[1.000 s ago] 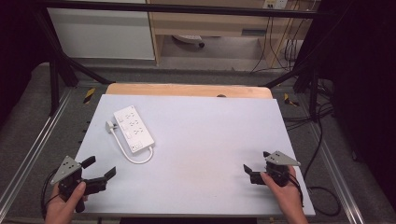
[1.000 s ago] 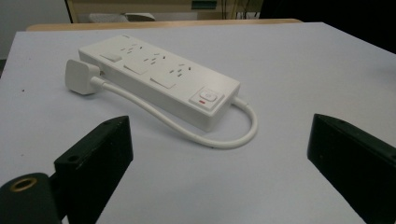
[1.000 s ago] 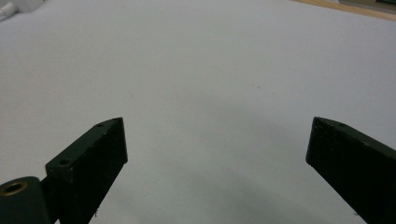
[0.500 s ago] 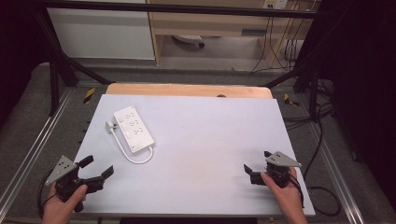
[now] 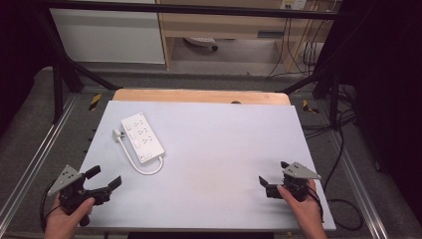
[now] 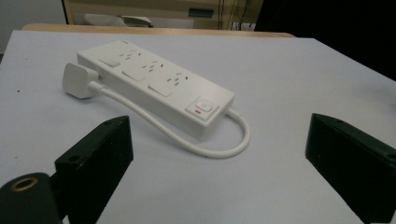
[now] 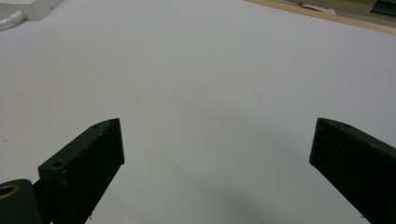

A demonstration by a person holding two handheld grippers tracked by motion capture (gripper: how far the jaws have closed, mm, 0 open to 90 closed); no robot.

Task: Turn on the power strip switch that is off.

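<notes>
A white power strip [image 5: 143,138] lies slantwise on the left part of the pale table top [image 5: 224,144]. Its short cable [image 5: 144,170] loops round to a white plug [image 5: 117,134] resting beside the strip. My left gripper [image 5: 105,179] is open near the front left corner, a little short of the cable loop. In the left gripper view the power strip [image 6: 156,84], plug [image 6: 79,80] and cable [image 6: 219,149] lie beyond the open left gripper [image 6: 219,125]. My right gripper [image 5: 272,173] is open near the front right, over bare table. The right gripper [image 7: 218,125] holds nothing.
A wooden strip [image 5: 199,95] runs along the table's far edge. Metal rails [image 5: 30,164] flank both sides. Cables [image 5: 343,149] trail on the floor at the right. A corner of the power strip [image 7: 37,4] sits far left in the right gripper view.
My left gripper has shifted slightly left, toward the table's left edge. The right gripper and the power strip have stayed put.
</notes>
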